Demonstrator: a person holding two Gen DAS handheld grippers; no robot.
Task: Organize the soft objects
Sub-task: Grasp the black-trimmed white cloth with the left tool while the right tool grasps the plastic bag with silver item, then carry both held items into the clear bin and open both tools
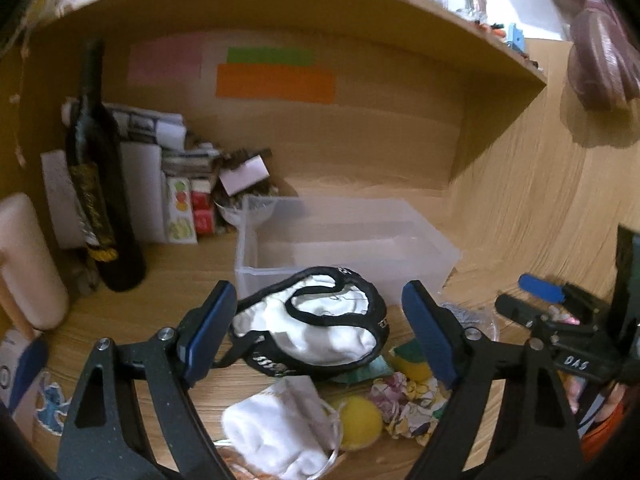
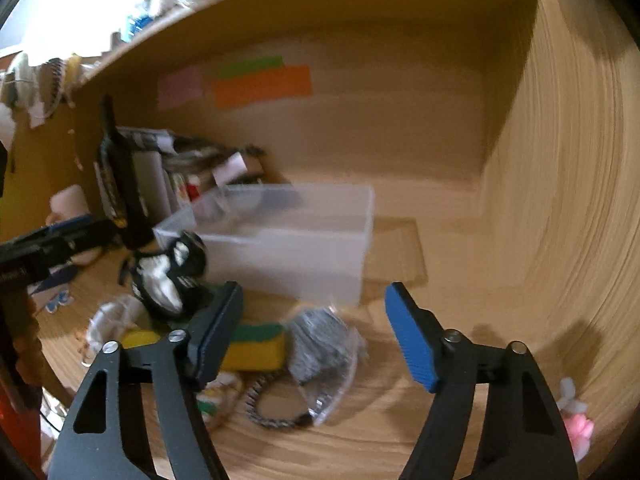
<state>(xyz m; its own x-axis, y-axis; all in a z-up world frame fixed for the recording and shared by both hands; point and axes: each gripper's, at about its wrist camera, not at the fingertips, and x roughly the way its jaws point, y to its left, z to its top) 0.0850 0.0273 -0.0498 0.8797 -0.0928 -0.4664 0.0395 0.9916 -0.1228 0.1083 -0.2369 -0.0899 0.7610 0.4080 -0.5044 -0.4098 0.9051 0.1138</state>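
Wooden desk (image 1: 160, 280) under a shelf, where our left claw (image 1: 316, 334) hangs released, its blue pads straddling but apart from the black-trimmed white garment (image 1: 320, 320), seemingly lined up to pinch it. Our right claw (image 2: 314, 334) is likewise spread and empty above the yellow-green sponge (image 2: 252, 346) and grey bagged cloth (image 2: 320, 344). Just beyond the pile, the clear plastic bin (image 1: 344, 240) stands empty, probably set close so each soft piece travels little.

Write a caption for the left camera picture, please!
Open left gripper hovers over white underwear beside the clear bin.
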